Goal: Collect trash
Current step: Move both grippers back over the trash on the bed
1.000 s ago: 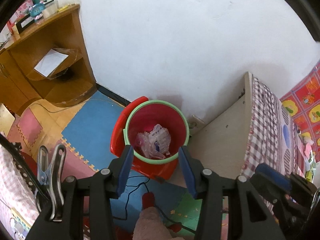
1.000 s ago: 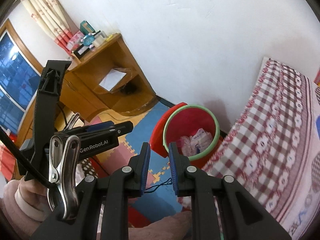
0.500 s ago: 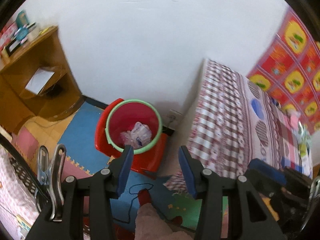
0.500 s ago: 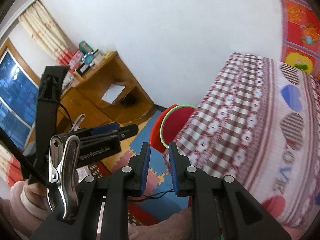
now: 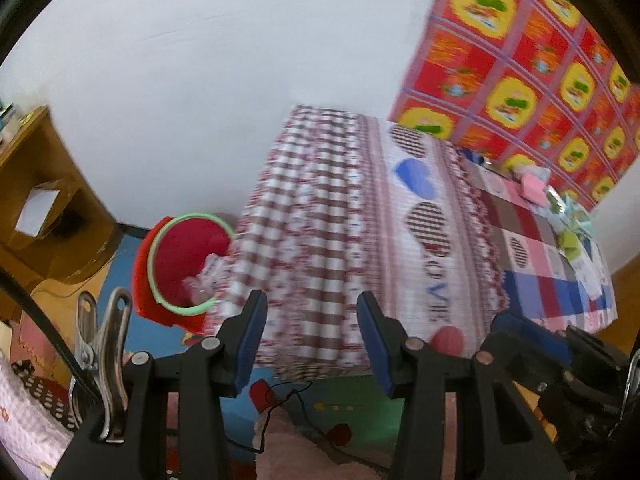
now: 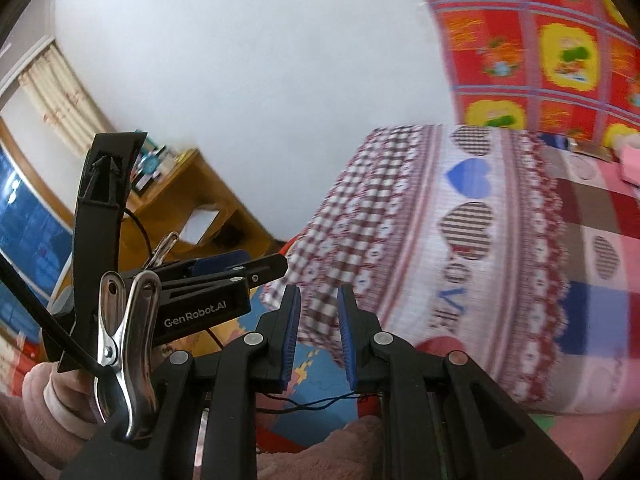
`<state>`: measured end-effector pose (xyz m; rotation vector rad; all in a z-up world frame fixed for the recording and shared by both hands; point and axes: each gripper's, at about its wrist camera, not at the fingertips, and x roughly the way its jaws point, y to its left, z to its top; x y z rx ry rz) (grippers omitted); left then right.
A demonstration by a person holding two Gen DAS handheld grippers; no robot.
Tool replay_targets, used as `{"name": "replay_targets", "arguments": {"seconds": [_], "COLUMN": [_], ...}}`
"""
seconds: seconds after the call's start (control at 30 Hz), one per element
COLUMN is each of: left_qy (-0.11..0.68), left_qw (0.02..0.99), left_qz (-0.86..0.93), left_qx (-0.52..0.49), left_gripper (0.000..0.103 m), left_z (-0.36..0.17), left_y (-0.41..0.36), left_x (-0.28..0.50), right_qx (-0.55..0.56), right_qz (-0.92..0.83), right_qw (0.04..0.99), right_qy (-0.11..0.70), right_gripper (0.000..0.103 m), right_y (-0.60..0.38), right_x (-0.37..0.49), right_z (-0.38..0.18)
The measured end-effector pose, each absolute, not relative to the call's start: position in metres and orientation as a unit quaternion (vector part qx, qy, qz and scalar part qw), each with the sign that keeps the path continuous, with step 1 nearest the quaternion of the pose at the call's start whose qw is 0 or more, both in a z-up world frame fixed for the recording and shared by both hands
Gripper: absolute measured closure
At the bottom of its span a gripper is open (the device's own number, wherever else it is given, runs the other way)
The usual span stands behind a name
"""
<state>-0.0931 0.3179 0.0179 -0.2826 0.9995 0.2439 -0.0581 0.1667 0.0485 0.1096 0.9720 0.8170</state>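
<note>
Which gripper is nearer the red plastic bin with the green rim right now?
Left. The left gripper has the red bin just beyond its left finger; the right gripper faces the bed, the bin hidden.

Ahead of your left gripper [image 5: 311,340] the bed [image 5: 400,216] fills the view, its checked and heart-print cover [image 5: 304,240] hanging over the side. Far right of the jaws, small wrappers and a pink packet [image 5: 534,192] lie on it. Below left, the foam-mat floor [image 5: 160,340] carries 1 red bin [image 5: 176,264].
</note>
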Motion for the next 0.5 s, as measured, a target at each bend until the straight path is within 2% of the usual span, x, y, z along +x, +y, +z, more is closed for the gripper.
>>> {"name": "replay_targets", "arguments": {"seconds": [0.5], "left_qy": [0.484], "left_qw": [0.869], "left_qz": [0.029], "left_qx": [-0.097], "left_gripper": [0.054], "left_z": [0.034], "left_y": [0.208], "left_x": [-0.04], "right_qx": [0.096], "right_qz": [0.277], "right_qw": [0.854], "right_qy": [0.43], "right_gripper": [0.083], "right_y": [0.047], "right_x": [-0.042], "right_z": [0.067]}}
